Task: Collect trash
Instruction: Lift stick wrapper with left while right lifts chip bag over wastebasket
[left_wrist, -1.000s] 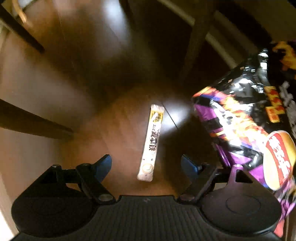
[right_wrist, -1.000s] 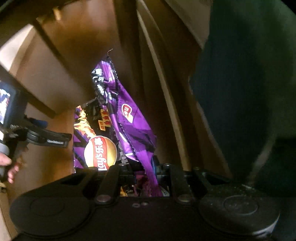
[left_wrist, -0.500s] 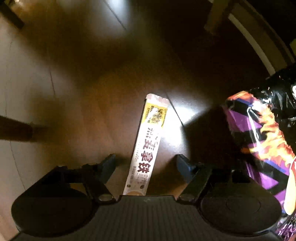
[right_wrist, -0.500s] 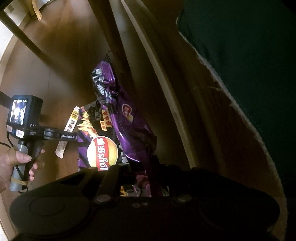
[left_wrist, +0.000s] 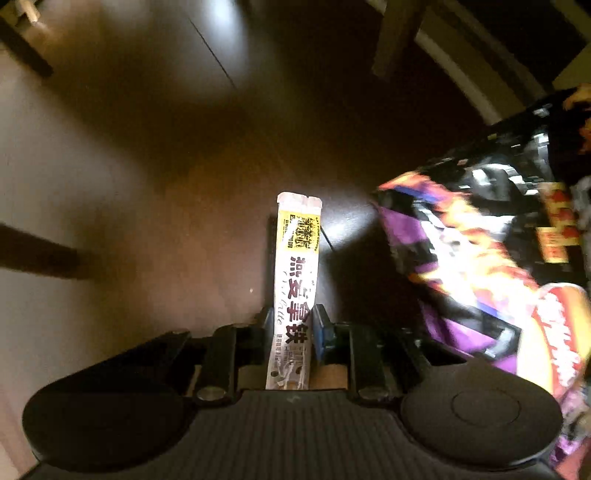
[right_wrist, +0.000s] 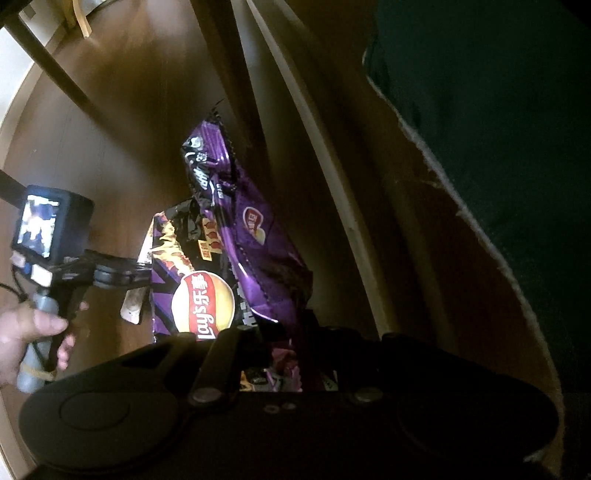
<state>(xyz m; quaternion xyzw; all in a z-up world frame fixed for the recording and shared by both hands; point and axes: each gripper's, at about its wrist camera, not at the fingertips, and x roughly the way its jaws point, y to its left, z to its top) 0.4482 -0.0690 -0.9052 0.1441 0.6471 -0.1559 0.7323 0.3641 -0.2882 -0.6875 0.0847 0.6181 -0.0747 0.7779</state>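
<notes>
Left claw pinches the sachet near its lower end; lifted fast, it may slip. Right claw, clamped on the chip bag, could snag it.

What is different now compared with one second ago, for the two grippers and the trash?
The left gripper came down over the stick sachet on the floor, and its jaws, wide open before, closed on it. The right gripper stays clamped on the purple chip bag.

You see a glossy foil chip bag, a shiny plastic sachet, and a smooth wooden floor.
</notes>
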